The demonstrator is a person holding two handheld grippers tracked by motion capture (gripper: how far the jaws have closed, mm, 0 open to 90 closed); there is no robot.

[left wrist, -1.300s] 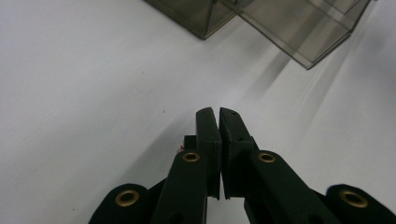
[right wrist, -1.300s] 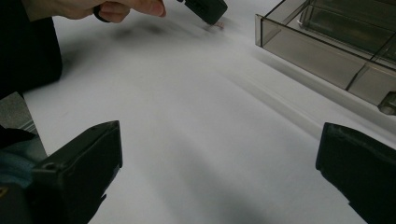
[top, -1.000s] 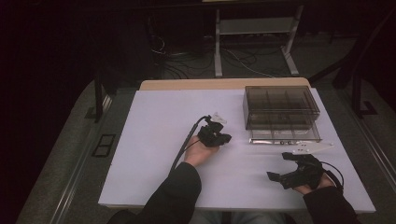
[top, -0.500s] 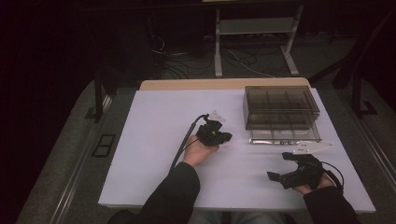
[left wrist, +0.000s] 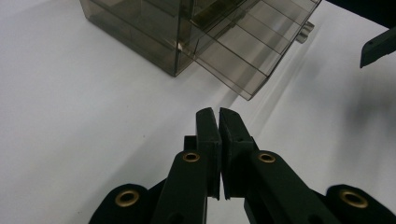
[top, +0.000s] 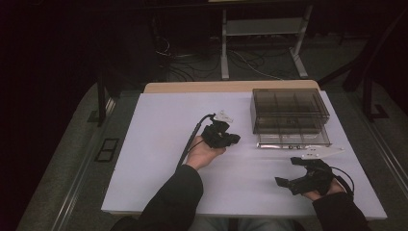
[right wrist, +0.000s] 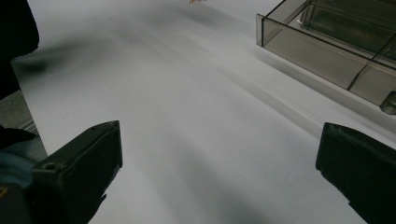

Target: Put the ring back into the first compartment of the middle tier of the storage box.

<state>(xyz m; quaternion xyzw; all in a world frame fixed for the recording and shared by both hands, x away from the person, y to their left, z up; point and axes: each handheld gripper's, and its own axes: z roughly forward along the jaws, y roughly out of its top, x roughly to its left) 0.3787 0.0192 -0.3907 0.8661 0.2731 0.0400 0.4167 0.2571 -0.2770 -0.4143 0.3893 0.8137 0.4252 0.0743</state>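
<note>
Nearest the table's (top: 144,159) front edge, the right gripper (top: 294,174) is held low over the white surface, its jaws spread wide with nothing between them. Farther in, the left gripper (left wrist: 218,122) is seen with jaws pressed together, empty. Beyond, near the far right corner, the smoky plastic drawer box (top: 288,110) stands, its drawer (top: 294,138) pulled out.

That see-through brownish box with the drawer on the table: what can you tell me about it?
The box looks like smoky, see-through plastic, a low rectangular case standing flat on the white table toward its far right. Thin walls split its inside into compartments. Its bottom drawer is pulled partway out toward the person, also divided, with a small knob on the front. Whether anything lies inside is hard to tell. Neither tool touches it: the left tool, shut, is beside it, and the right tool, open, is nearer the person.
</note>
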